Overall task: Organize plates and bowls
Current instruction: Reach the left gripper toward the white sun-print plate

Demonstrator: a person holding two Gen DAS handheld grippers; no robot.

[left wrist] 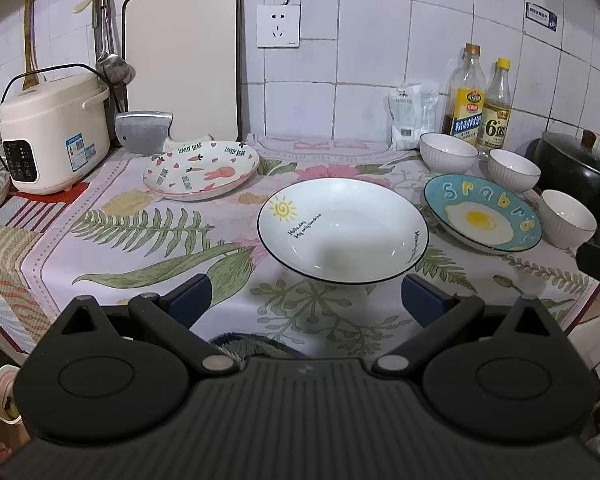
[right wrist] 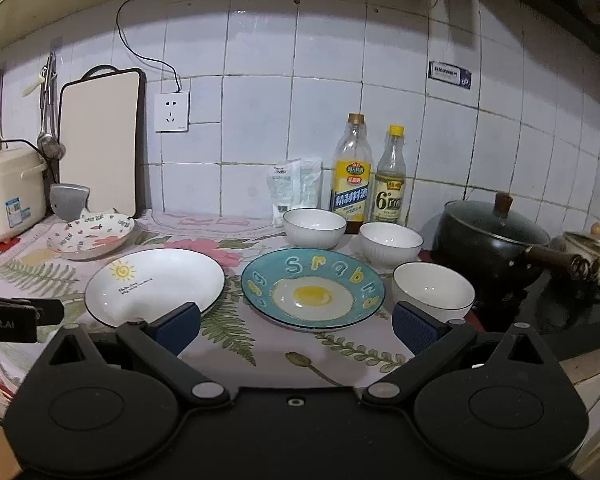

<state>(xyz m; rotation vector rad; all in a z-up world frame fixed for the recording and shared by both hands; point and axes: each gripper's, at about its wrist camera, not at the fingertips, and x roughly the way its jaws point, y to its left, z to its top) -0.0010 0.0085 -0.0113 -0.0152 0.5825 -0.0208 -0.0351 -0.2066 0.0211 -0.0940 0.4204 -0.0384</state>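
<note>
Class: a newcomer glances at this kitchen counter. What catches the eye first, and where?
The turquoise fried-egg plate sits centre-right on the floral cloth, beside the white sun-drawing plate to its left. Three white ribbed bowls curve behind and right of it.

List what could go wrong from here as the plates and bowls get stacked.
1. The white sun plate has a thin, low rim; the open left gripper could slip off or push it across the cloth.
2. The nearest white bowl sits beside the black pot and the stove edge; a nudge from the open right gripper could knock it against them.
3. The oil bottle stands right behind the bowls and might tip during a reach.
</note>
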